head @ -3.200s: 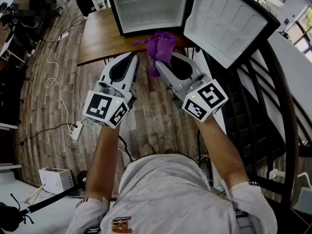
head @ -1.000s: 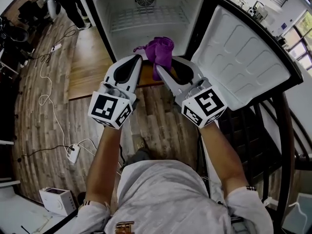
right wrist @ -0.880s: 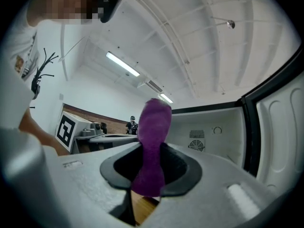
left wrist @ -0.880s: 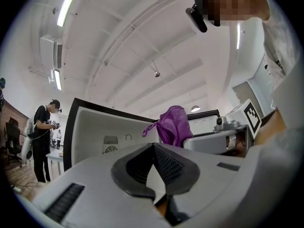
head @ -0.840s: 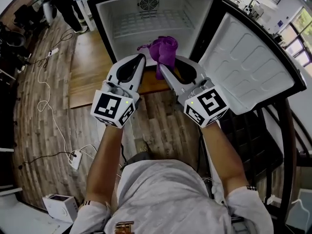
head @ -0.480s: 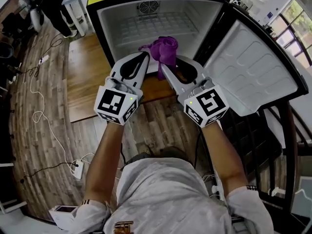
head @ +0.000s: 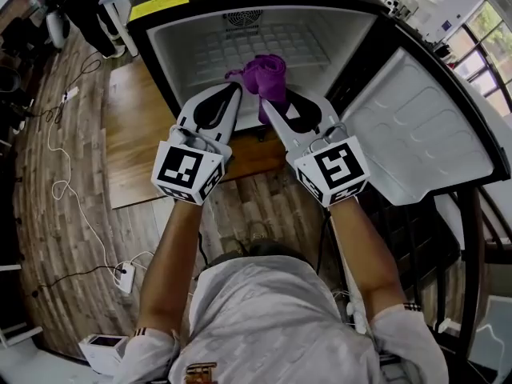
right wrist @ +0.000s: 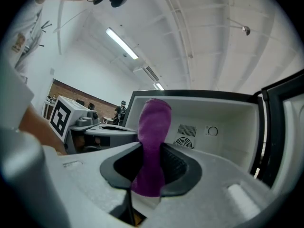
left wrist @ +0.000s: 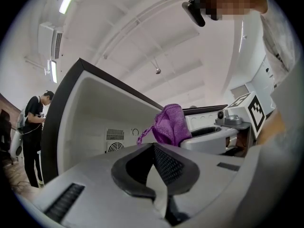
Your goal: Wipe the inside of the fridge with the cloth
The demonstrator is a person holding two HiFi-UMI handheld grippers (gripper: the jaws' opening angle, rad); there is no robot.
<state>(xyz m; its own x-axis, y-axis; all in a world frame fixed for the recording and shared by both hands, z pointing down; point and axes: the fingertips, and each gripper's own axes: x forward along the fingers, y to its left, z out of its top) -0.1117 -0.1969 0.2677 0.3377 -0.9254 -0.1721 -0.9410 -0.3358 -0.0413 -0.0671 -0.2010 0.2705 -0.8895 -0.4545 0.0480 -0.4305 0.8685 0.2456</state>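
Fingers of the right gripper [head: 268,110] clamp the purple cloth [head: 268,72], while those of the left gripper [head: 234,90] are pressed together on nothing. Across the upper centre of the head view stands the open fridge [head: 180,50], its door [head: 424,126] swung wide at right. The cloth bunches above the right jaws, at the fridge's mouth.

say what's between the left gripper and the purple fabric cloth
Nothing: in the head view the gap between left gripper and purple fabric cloth is bare.

head cam looks steeply down; both tool cams face open fridge [head: 200,54].
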